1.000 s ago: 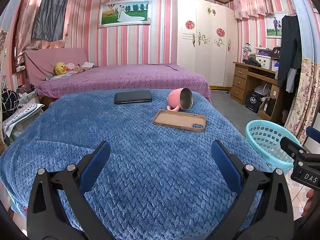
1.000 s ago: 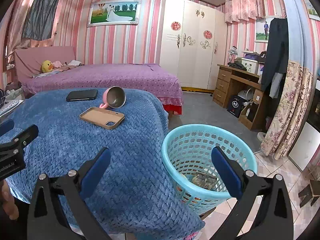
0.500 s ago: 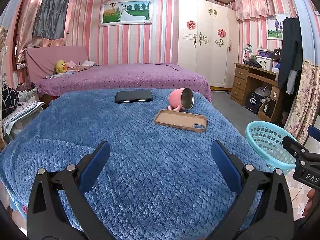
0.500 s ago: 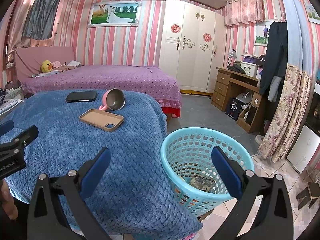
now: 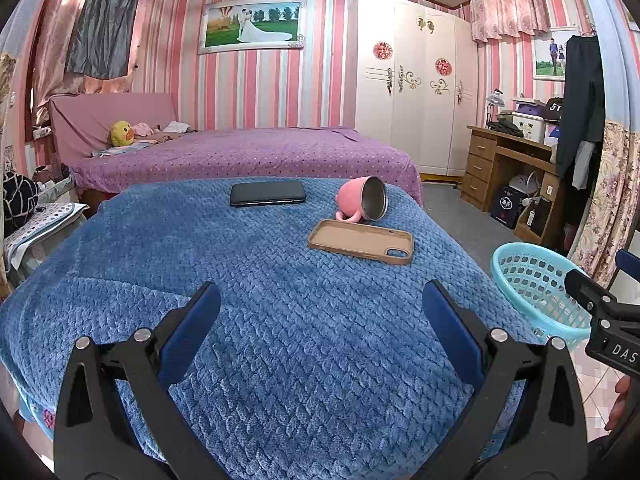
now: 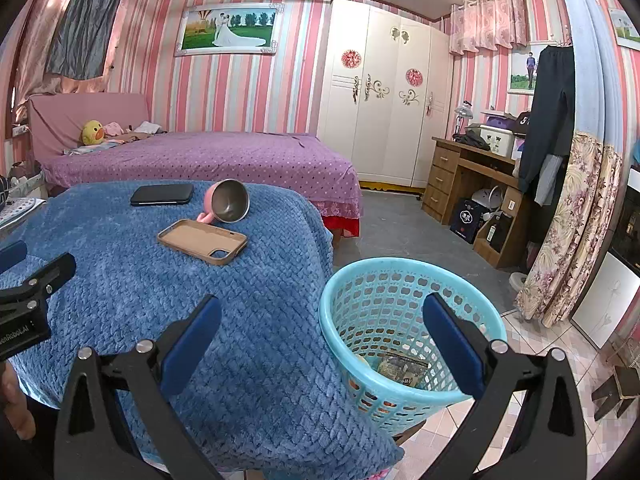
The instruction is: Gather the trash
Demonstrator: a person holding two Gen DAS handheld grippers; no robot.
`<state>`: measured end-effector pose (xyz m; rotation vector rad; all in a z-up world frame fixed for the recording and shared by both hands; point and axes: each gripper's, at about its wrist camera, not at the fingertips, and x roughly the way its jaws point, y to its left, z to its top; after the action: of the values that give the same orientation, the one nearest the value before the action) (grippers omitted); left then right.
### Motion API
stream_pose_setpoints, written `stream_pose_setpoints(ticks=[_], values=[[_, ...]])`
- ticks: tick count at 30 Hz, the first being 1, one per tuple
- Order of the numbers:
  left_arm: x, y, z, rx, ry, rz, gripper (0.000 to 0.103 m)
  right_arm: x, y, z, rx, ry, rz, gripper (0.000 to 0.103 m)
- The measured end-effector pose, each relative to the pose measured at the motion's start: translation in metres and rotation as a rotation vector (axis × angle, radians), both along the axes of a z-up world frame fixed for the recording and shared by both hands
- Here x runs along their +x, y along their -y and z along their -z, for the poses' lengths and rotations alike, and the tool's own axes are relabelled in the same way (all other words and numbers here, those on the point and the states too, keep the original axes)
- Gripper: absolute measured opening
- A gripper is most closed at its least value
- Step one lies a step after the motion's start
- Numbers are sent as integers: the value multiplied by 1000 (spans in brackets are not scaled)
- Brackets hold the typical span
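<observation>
Trash (image 6: 402, 366) sits in the basket (image 6: 472, 312) beside the counter (image 6: 248, 320); both hand-held grippers, left (image 5: 320, 312) and right (image 6: 322, 322), gape empty, holding nothing.

Right gripper (image 5: 614, 344) body, seen from left wrist view: white letters "DAS", cut off. Left gripper (image 6: 20, 330) body, from right wrist view: "enRobot.AI", partly cut off.

blanket (image 5: 280, 320): my blue waffle weave
basket (image 6: 400, 300): turquoise lattice
mug (image 5: 360, 200): pink, steel inside
phone case (image 5: 360, 240): tan
walls (image 5: 320, 92): pink-white stripes
my jaws: blue pads
</observation>
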<state>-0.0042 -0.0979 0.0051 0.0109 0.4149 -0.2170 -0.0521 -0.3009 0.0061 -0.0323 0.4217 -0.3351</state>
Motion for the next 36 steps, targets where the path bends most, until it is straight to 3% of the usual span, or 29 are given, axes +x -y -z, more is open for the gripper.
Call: stream_pose_setpoints(ticks=[36], values=[[2, -3, 0, -3, 13, -15, 98, 6, 2, 2, -9, -1, -8, 98]])
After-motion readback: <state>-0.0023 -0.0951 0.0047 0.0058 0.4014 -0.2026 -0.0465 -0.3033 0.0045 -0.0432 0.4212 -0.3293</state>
